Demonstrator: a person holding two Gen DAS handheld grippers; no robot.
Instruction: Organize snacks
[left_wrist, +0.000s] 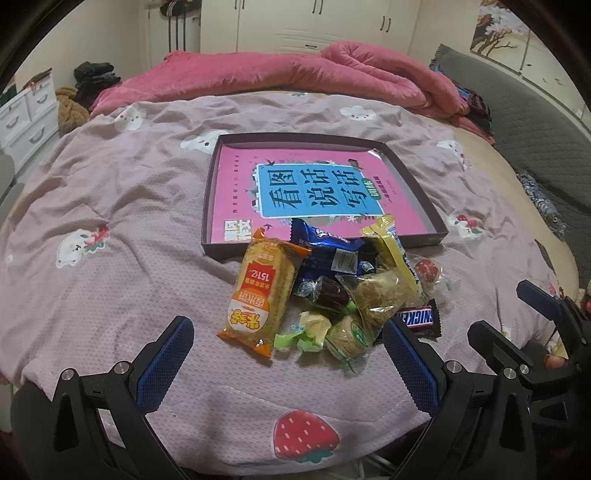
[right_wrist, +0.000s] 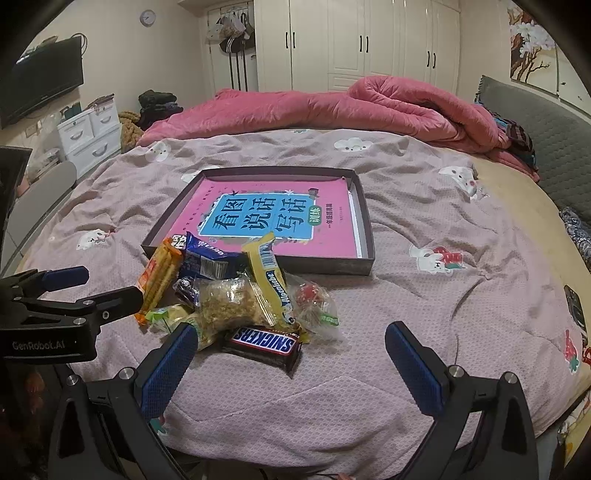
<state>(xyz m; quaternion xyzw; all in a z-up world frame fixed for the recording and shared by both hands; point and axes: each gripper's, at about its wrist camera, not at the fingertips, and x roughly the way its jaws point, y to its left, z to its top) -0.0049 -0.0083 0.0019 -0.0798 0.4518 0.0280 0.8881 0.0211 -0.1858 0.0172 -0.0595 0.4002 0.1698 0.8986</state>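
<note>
Snickers bar (right_wrist: 264, 342) lies flat, long axis sideways, nearest the pile (right_wrist: 236, 291).

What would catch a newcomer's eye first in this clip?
Probably the pile of snacks heaped on the mauve bedspread, with a Snickers bar nearest the camera and an orange cracker pack on its left. Just behind the pile sits a shallow dark tray holding a pink book. Both the left tool and right tool hover open, empty.
</note>
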